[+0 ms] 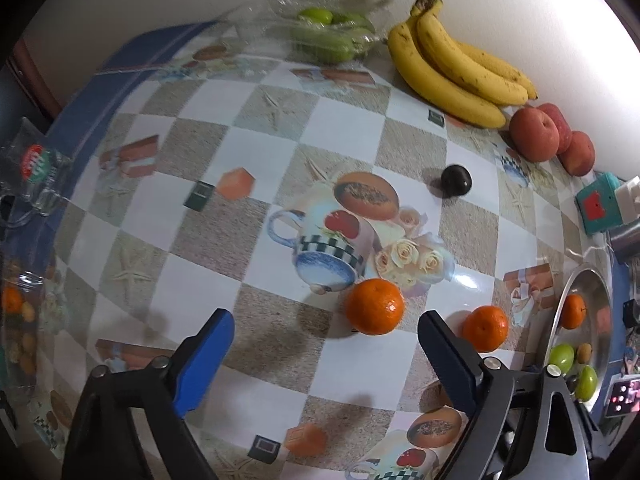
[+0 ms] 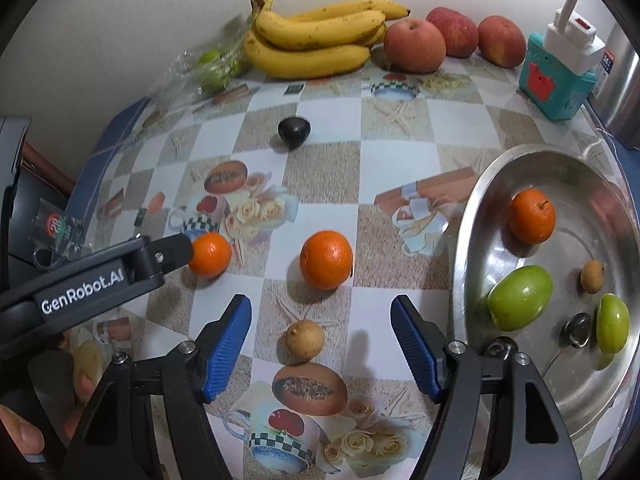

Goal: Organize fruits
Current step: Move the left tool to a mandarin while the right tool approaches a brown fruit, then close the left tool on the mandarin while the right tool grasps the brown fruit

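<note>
Two oranges (image 2: 326,265) (image 2: 209,255) on tablecloth

Bright, even indoor light. Glare glints on the metal bowl (image 2: 472,216); soft shadows lie beside the oranges left of it. Fisheye bending and dark corners frame both views; far edges blur slightly.

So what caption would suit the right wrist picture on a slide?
Open right gripper over a longan, oranges beyond, steel plate alongside.

A shiny metal tray (image 2: 476,216) rests on glossy printed oilcloth (image 2: 320,168); limes sit in crinkled clear plastic (image 1: 280,20).
</note>
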The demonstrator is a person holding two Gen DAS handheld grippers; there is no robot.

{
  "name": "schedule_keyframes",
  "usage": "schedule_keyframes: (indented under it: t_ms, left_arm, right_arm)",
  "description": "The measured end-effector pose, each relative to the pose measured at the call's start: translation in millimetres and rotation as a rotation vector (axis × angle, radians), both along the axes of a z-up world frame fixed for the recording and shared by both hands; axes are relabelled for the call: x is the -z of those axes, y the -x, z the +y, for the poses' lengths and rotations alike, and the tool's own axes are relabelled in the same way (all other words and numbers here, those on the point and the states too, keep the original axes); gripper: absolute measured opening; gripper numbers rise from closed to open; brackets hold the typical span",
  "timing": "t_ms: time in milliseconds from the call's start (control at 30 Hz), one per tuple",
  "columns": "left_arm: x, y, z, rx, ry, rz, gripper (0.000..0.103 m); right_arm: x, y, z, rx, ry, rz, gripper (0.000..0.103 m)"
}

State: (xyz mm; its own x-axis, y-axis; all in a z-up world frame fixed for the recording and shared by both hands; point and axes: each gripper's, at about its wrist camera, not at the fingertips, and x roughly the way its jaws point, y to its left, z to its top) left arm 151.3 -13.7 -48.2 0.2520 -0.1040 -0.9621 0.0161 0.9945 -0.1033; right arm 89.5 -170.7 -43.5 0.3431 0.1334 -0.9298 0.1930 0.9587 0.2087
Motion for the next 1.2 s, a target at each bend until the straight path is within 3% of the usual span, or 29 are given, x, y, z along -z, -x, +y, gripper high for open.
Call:
schedule_keyframes:
  t_ms: [233,333,500,767,1200]
  left_arm:
    - [10.6,-4.7,-11.2,0.034,0.025,0.019,0.084]
    - [12.2,-7.1,-14.9,0.044,0.039,0.019,0.074]
    - [16.0,-10.5,-18.1,0.055,0.044,0.023,0.070]
    - [20.6,-12.7,-19.3,0.061,0.074,0.041,0.041]
    - [9.5,-4.5,-19.7,0.062,0.072,0.033,0.039]
  right_arm:
    - [13.5,0.0,6.3,-0.018,-0.001,0.049,0.067]
    - [17.1,0.4,6.7,-0.020,-0.005,0.060,0.064]
    - [21.2,0.4,10.2,-0.031,-0.010,0.070,0.054]
    - [24.1,-1.0,15.8,-0.056,-0.037,0.074,0.044]
    - [25.0,2.9,12.5,-0.048,-0.063,0.075,0.025]
